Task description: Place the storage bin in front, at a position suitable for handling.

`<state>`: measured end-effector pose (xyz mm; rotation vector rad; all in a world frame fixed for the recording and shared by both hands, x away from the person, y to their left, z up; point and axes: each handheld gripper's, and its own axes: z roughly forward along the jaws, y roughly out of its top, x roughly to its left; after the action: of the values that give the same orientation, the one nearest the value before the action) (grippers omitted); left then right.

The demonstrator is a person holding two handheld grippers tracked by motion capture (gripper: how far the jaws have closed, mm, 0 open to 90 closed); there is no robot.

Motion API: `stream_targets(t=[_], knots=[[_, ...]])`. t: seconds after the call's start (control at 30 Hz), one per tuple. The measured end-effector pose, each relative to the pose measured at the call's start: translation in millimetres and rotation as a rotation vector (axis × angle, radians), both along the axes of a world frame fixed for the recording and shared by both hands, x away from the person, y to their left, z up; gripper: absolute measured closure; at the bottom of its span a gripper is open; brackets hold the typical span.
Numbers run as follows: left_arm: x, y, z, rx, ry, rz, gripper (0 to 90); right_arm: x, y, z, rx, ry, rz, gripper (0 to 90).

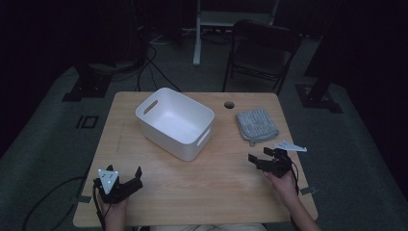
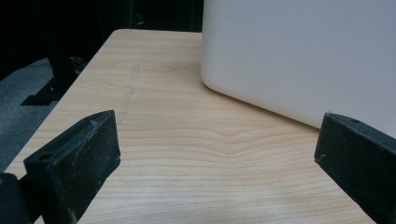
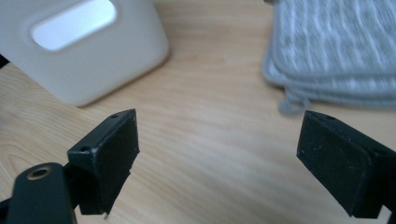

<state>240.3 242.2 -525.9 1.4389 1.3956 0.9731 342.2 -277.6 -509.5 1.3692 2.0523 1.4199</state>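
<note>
Left hand-held gripper (image 1: 126,179): we see it at about 7 o'clock on the desk (image 1: 207,192), jaws spread wide with nothing between them.
Left hand-held gripper's own view: we look along its jaws over bare wood at the near wall of the white plastic bin (image 2: 299,56), which stands just ahead, apart from the jaws.
Right hand-held gripper (image 1: 260,155): we find it at about 4 o'clock on the desk, jaws wide apart and empty.
Right hand-held gripper's own view: between its jaws lies bare wood; the bin's handle end sits at 11 o'clock, the folded grey cloth (image 3: 336,51) at 1 o'clock.
White plastic bin (image 1: 175,122): near the desk's centre, turned at an angle, upright, mouth up, a handle slot in each short end.
Folded grey cloth (image 1: 257,124): flat on the desk at 3 o'clock from the bin, near it without touching, just beyond the right hand-held gripper.
Desk hole (image 1: 229,104): at 12 o'clock near the far edge, between bin and cloth.
Folding chair (image 1: 262,50): on the floor beyond the desk's far edge.
</note>
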Motion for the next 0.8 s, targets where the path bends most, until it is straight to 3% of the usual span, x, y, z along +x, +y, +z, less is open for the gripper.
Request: stream_targets(t=[0.03, 0.17, 0.27, 0.37, 0.63, 0.8], knots=[[-0.7, -0.6, 0.6, 0.018, -0.013, 0.007, 0.3, 3.5, 3.9, 7.4, 0.016, -0.029, 0.014, 12.4], [-0.5, -1.6, 0.3, 0.023, 0.0, 0.0, 0.3, 10.6, 14.3, 19.6, 0.011, -0.062, 0.041, 12.5], [-0.3, -2.2, 0.1, 0.02, 0.0, -0.005, 0.3, 14.8, 20.9, 25.2, 0.008, -0.069, 0.055, 12.4], [0.2, -2.7, -0.2, 0.026, 0.002, -0.007, 0.3, 22.1, 37.8, 34.9, -0.022, -0.088, 0.115, 12.4], [1.5, -4.9, -1.3, 0.036, 0.026, -0.02, 0.3, 30.7, 59.7, 46.0, -0.018, -0.101, 0.156, 12.4], [3.1, -5.3, -2.7, 0.036, 0.041, -0.032, 0.3, 38.8, 76.2, 61.3, -0.024, -0.124, 0.168, 12.5]])
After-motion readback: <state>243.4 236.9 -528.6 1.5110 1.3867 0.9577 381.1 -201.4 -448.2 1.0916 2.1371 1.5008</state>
